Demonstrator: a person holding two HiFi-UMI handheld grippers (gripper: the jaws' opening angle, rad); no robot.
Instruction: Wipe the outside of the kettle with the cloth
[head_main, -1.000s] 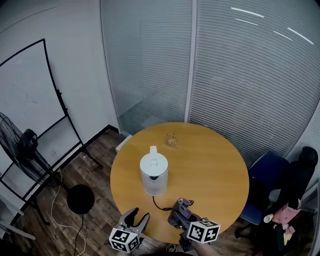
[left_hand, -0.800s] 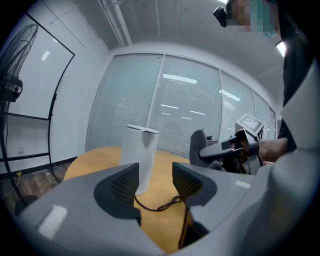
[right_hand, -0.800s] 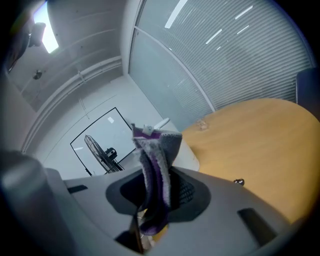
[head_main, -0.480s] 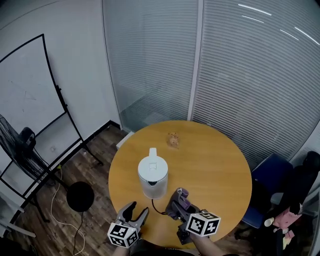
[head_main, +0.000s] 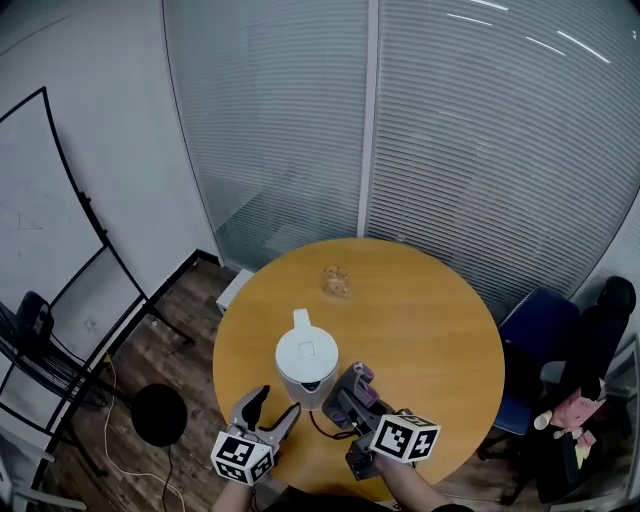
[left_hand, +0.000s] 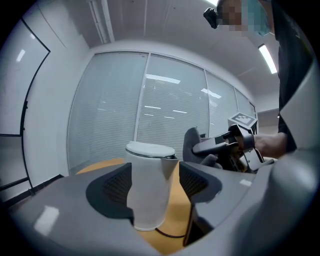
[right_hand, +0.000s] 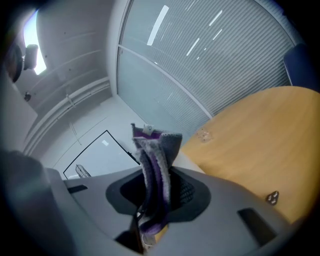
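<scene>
Head view shows the round wooden bench with the white kettle standing upright on its near half, lid on, long axis straight up. Both tools sit at the near edge and the kettle is just ahead of them, in between. The left tool is at its near-left and the right tool at its near-right, about equally close I'd say.

Left tool's jaws are opening. In the left gripper view the kettle is framed right between them, but the pads aren't touching it. Right tool is clamped on the grey and purple cloth, which sticks up out of the jaws in a bunch. So the wipe comes down to swinging that cloth left and forward onto the kettle's side wall.

A black cord trails from the kettle base toward the near edge. Some small crumpled thing sits on the far side, well apart.
</scene>
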